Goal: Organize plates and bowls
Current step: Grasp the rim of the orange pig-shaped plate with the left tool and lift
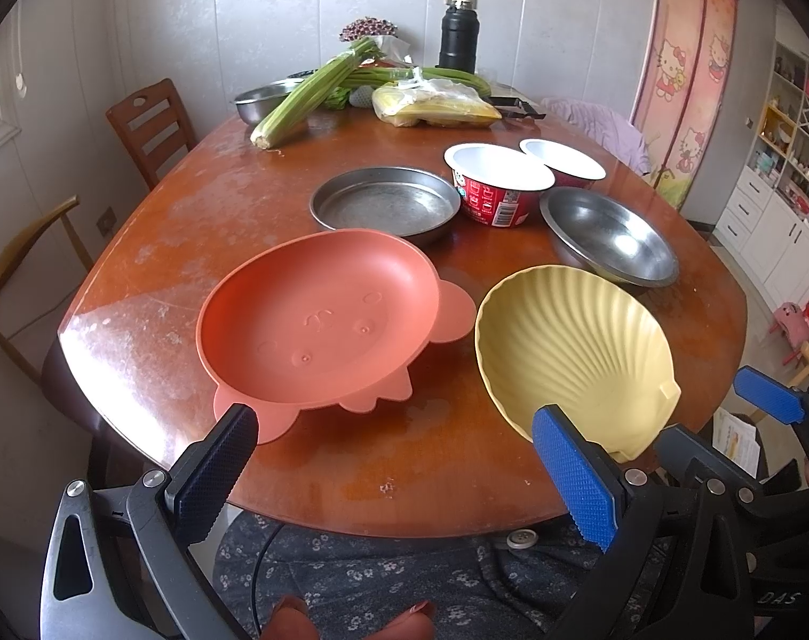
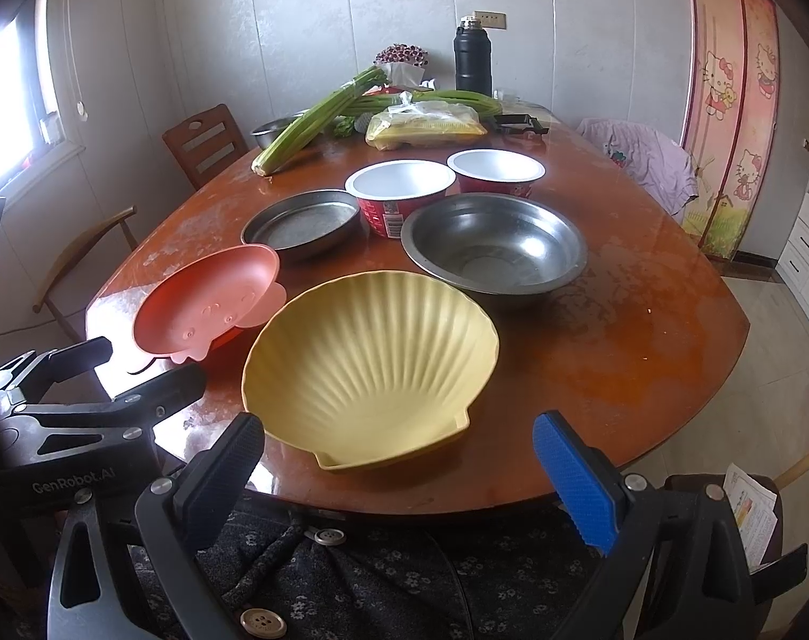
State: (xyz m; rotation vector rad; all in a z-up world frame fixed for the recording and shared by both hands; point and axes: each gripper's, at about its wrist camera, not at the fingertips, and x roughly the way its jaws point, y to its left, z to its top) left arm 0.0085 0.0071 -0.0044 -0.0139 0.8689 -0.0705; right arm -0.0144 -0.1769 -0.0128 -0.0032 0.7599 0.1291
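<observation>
A: Status? Start w/ the grippers.

B: My left gripper (image 1: 394,458) has jaws wide apart, nothing in them, hanging just off the near edge of the bench (image 1: 153,245). Right gripper (image 2: 399,466) same: jaws apart, empty, lined up on the yellow shell plate (image 2: 372,357). In the right view I also see the left gripper off to the side, by the bench corner.

A: What's closest?

B: Pink animal plate (image 1: 319,320) sits right ahead of the left gripper, its ear tab near the dark pad. Shell plate is beside it, hinge tab pointing at me. They're close; can't tell if they touch. Behind: flat metal pan (image 1: 386,205), steel bowl (image 2: 495,242), two red paper bowls (image 2: 399,186) and (image 2: 495,170). Celery, a bagged item and a black flask are far back, not my concern.

A: Plan?

B: My guess, nothing's stacked yet, so step one is a first pick. I'd go for the shell plate's near rim w/ the right gripper: come in low, one pad under the lip, one over, close firmly since the plastic looks slick. Lift level, clear the pink plate's ear, then nest plates w/ plates, bowls w/ bowls. Risk: pushing it fwd into the steel bowl instead of gripping.
</observation>
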